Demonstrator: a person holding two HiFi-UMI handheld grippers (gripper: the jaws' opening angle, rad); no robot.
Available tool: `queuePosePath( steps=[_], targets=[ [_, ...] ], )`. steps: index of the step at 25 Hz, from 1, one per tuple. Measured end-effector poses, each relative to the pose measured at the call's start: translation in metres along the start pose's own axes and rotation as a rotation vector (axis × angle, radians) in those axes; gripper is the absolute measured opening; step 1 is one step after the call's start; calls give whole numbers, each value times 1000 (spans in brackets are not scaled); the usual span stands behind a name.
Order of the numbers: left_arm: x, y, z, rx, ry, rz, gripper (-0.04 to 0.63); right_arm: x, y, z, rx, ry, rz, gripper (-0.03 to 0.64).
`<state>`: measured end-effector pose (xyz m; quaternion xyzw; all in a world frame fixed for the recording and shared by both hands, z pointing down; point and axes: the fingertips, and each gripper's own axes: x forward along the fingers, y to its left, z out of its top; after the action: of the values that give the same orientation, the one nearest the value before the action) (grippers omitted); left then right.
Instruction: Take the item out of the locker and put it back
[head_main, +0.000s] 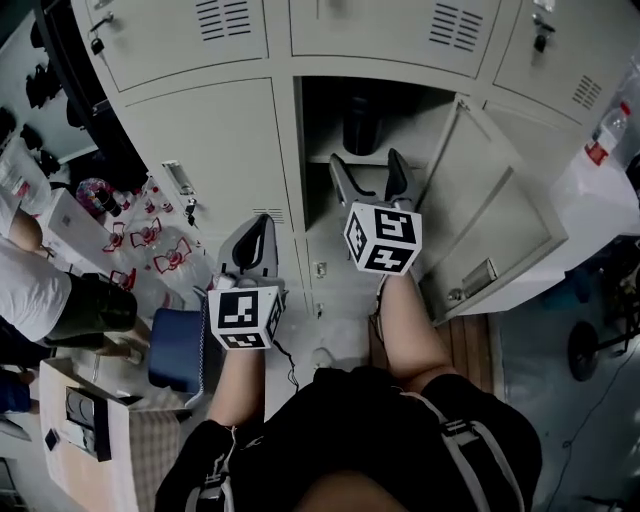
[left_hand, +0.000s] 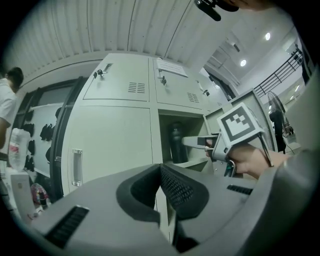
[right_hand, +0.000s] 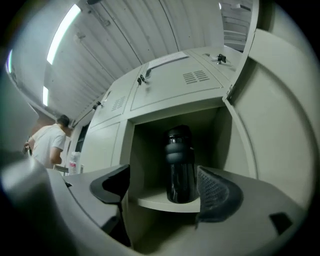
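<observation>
A dark bottle (head_main: 362, 125) stands upright on the shelf (right_hand: 150, 202) inside the open locker. In the right gripper view the bottle (right_hand: 181, 165) is straight ahead, a little beyond the jaws. My right gripper (head_main: 368, 165) points into the locker and is open, its pads apart and touching nothing. The right gripper (right_hand: 165, 189) frames the bottle's lower part without contact. My left gripper (head_main: 256, 228) hangs lower left in front of the closed locker door, shut and empty. From the left gripper (left_hand: 161, 175) I see the bottle (left_hand: 176, 144) and the right gripper (left_hand: 200, 142) reaching toward it.
The locker door (head_main: 500, 220) is swung open to the right. Closed lockers (head_main: 215, 150) surround the open one. A person in a white shirt (head_main: 25, 290) is at the left, near a blue seat (head_main: 175, 350), red items (head_main: 150, 240) and a box (head_main: 80, 420).
</observation>
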<state>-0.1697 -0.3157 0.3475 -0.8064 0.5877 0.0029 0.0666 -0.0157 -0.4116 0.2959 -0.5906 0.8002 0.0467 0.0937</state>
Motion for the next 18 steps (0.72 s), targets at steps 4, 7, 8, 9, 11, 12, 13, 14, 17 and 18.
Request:
queuePosePath(
  steps=[4, 7, 8, 9, 11, 12, 13, 14, 17, 18],
  targets=[
    [15, 7, -2, -4, 21, -7, 11, 40, -19, -12, -28, 76, -44, 440],
    [27, 15, -2, -4, 31, -4, 11, 63, -29, -13, -30, 119, -60, 447],
    [30, 17, -3, -2, 35, -2, 11, 70, -31, -13, -28, 131, -62, 453],
    [34, 19, -3, 1, 38, -1, 11, 78, -33, -14, -26, 142, -61, 456],
    [39, 23, -2, 7, 42, -2, 11, 91, -36, -14, -21, 166, -53, 459],
    [42, 25, -1, 11, 41, -2, 11, 98, -37, -14, -16, 178, -47, 460],
    [45, 27, 0, 14, 39, -2, 11, 104, -37, -13, -9, 187, -43, 462],
    [48, 30, 2, 18, 35, -1, 11, 110, -38, -11, -1, 192, -41, 462],
    [56, 38, 5, 25, 21, 2, 11, 129, -43, -11, 6, 203, -56, 463],
    [57, 40, 6, 27, 17, 3, 11, 134, -44, -13, 2, 210, -61, 463]
  ],
)
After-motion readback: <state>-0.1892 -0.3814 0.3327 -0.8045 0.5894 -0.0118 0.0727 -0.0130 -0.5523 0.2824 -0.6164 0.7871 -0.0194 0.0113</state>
